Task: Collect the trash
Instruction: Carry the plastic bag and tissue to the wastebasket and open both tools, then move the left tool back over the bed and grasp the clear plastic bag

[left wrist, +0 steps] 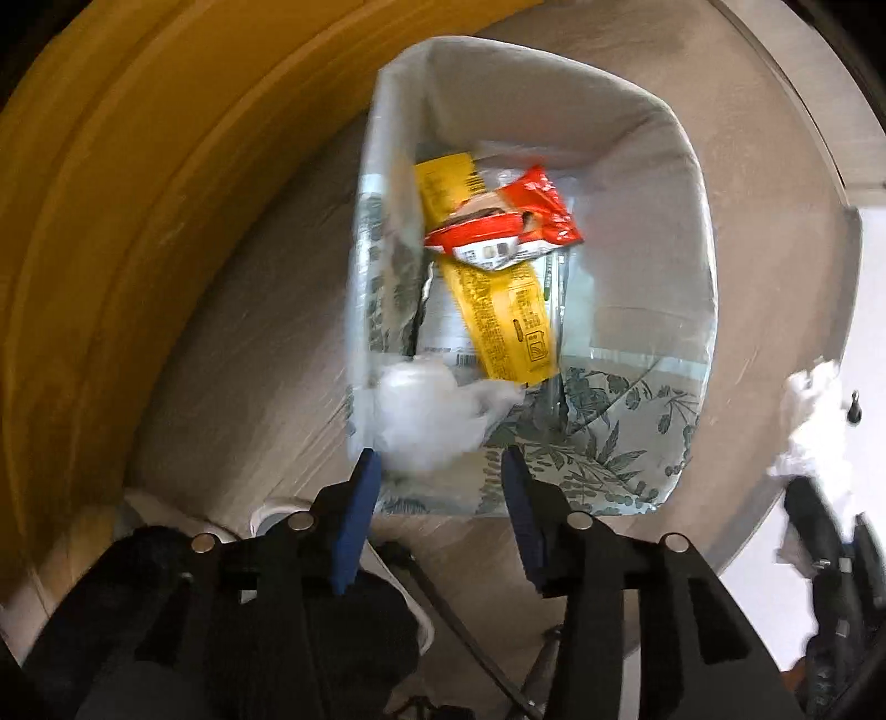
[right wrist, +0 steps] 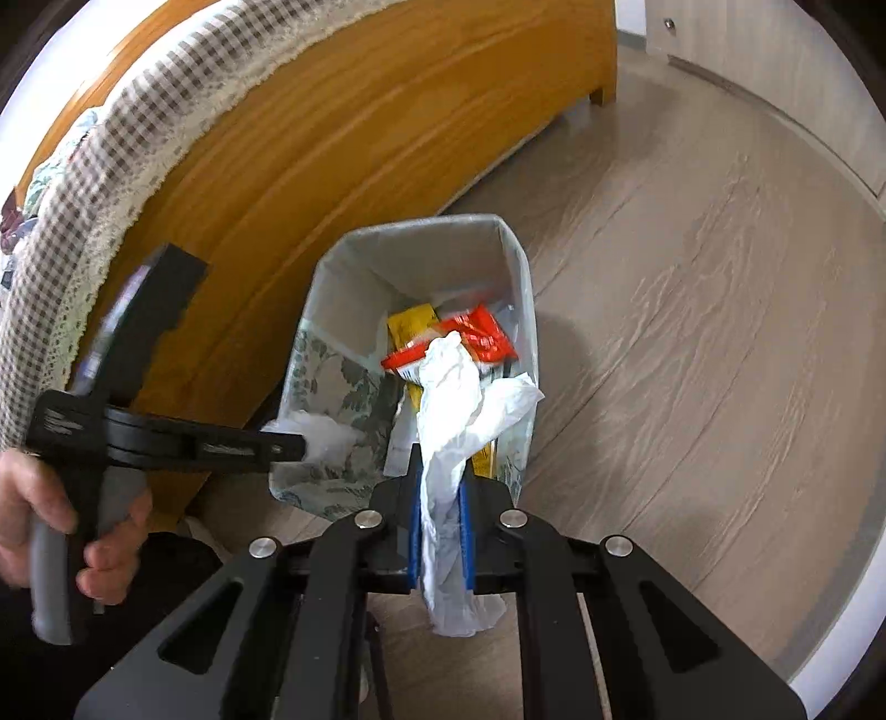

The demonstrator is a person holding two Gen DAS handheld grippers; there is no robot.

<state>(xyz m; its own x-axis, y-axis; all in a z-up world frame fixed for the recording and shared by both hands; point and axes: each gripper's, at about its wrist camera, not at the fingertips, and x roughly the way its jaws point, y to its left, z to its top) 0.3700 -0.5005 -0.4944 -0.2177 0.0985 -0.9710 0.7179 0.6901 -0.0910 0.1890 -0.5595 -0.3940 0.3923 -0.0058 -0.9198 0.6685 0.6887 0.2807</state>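
A floral paper trash bin (left wrist: 620, 443) (right wrist: 326, 382) stands on the floor by the bed, holding a red wrapper (left wrist: 509, 221) (right wrist: 487, 338) and a yellow wrapper (left wrist: 498, 310). My left gripper (left wrist: 440, 465) is open over the bin's near rim. A crumpled white tissue (left wrist: 426, 421) (right wrist: 326, 435), blurred, sits just in front of its fingers at the rim. My right gripper (right wrist: 440, 498) is shut on a white crumpled tissue (right wrist: 448, 399) and holds it above the bin's near edge. The right gripper with its tissue also shows in the left wrist view (left wrist: 814, 432).
A wooden bed frame (right wrist: 310, 166) with a checked cover (right wrist: 83, 183) runs along the left of the bin. Pale wood floor (right wrist: 692, 332) spreads to the right. A white wall base and cabinet (right wrist: 775, 50) stand at the back right.
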